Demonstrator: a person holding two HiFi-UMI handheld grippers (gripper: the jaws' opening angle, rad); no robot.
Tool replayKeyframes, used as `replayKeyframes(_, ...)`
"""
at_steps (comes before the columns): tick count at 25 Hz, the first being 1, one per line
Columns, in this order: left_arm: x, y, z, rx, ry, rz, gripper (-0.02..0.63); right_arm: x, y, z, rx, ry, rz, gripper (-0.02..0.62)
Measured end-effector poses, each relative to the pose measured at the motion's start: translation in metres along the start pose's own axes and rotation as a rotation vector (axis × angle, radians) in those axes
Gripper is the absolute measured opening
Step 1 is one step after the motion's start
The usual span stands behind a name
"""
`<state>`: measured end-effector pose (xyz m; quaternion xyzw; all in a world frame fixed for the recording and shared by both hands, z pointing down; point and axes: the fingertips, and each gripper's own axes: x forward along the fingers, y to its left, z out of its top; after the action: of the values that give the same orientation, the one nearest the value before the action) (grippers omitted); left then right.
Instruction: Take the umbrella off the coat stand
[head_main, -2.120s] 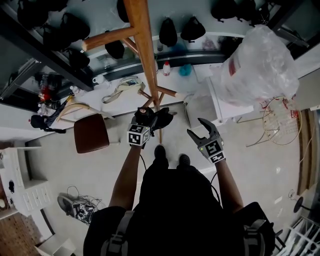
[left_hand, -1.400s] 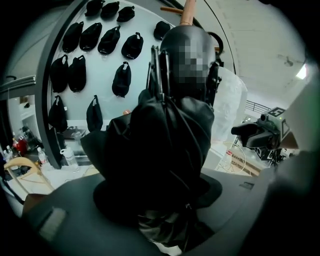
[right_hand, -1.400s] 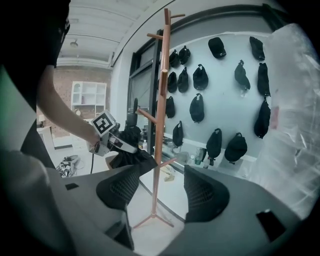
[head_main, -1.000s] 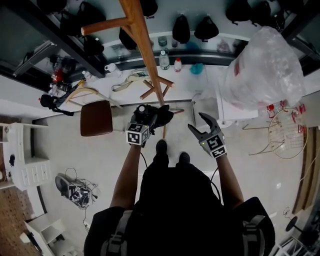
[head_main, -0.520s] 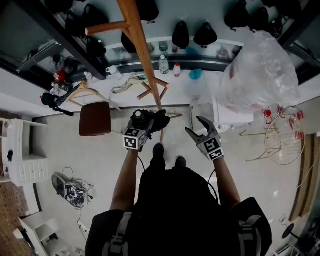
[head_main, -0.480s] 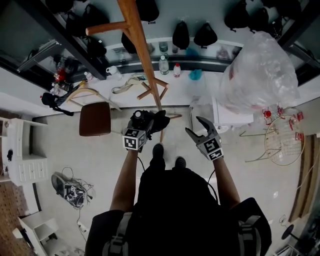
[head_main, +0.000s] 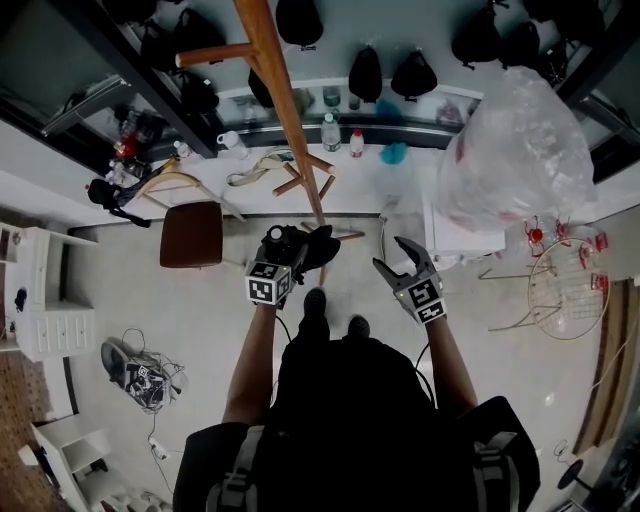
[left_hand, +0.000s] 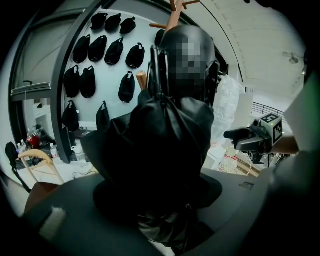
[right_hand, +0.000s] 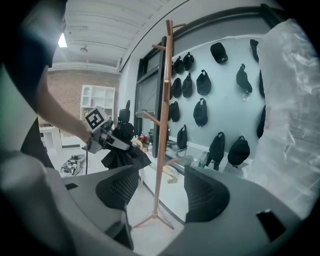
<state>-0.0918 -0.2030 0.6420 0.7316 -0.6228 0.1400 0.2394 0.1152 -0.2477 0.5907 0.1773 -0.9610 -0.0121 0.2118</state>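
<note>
The left gripper (head_main: 287, 243) is clamped on the folded black umbrella (left_hand: 160, 150), whose bunched fabric fills the space between the jaws and blocks most of the left gripper view. The umbrella hangs on no peg of the wooden coat stand (right_hand: 167, 100). In the right gripper view it sits to the left of the pole with a gap of open air between its fabric edge and the wood. In the head view it lies just beside the lower end of the pole. The right gripper (head_main: 398, 258) is empty, with its jaws spread wide. The pole and the splayed feet of the coat stand appear between them, farther off and not in contact. Pale open floor (head_main: 200, 330) surrounds the person's feet. It is bounded on the left by a brown stool (head_main: 190, 235), ahead by the long white table (head_main: 360, 185) along the wall, and on the right by a large clear plastic bag (head_main: 515, 140) and a wire basket (head_main: 565, 290). A side peg (head_main: 215, 53) of the coat stand projects left, well above the left gripper.
</note>
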Motion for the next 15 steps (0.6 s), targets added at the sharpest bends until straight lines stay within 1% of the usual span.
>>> replayKeyframes(4,-0.007,-0.009,0.008,0.004,-0.019,0.001,0.249,0.0,-0.001,-0.001,0.003,-0.006,0.009,0.278)
replayKeyframes(7,-0.01,-0.011,0.008,0.015,-0.021,0.014,0.249,0.0,-0.002,-0.002,0.005,-0.016,0.016,0.278)
replayKeyframes(12,-0.018,-0.019,0.009,0.062,-0.018,0.028,0.25,-0.003,0.0,-0.003,0.0,-0.019,0.03,0.278)
replayKeyframes(15,-0.025,-0.023,0.01,0.05,-0.017,0.03,0.25,-0.004,0.0,-0.004,-0.006,-0.015,0.034,0.276)
